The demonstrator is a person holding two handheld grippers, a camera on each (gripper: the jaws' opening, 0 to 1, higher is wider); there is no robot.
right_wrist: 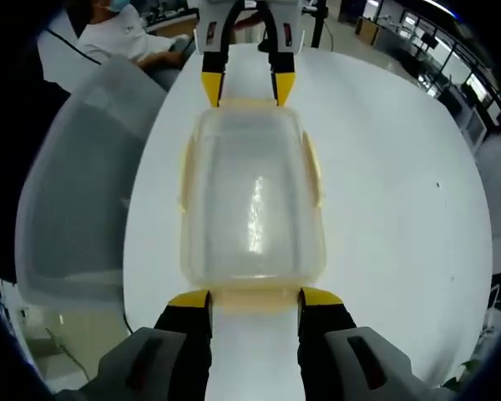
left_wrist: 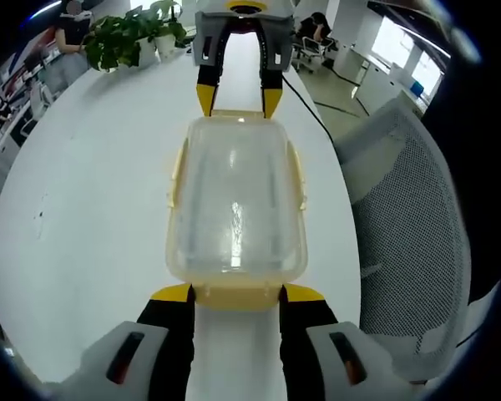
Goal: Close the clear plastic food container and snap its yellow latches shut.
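The clear plastic container (left_wrist: 236, 196) lies lengthwise on the white table (left_wrist: 83, 192) with its lid on. Yellow latches (left_wrist: 177, 171) run along its long sides and ends. My left gripper (left_wrist: 238, 294) is open at the near end, its yellow tips on either side of the end latch. My right gripper (left_wrist: 238, 102) stands open at the far end. In the right gripper view the same container (right_wrist: 250, 200) sits between my right gripper (right_wrist: 254, 299) near the camera and the left gripper (right_wrist: 247, 88) beyond it. A side latch (right_wrist: 315, 171) sticks out slightly.
A grey mesh office chair (left_wrist: 417, 225) stands close to the table edge beside the container, and shows again as the chair (right_wrist: 75, 192). A potted plant (left_wrist: 134, 38) sits at the table's far end, and a black cable (left_wrist: 305, 100) runs along it. A person (right_wrist: 121, 38) sits beyond.
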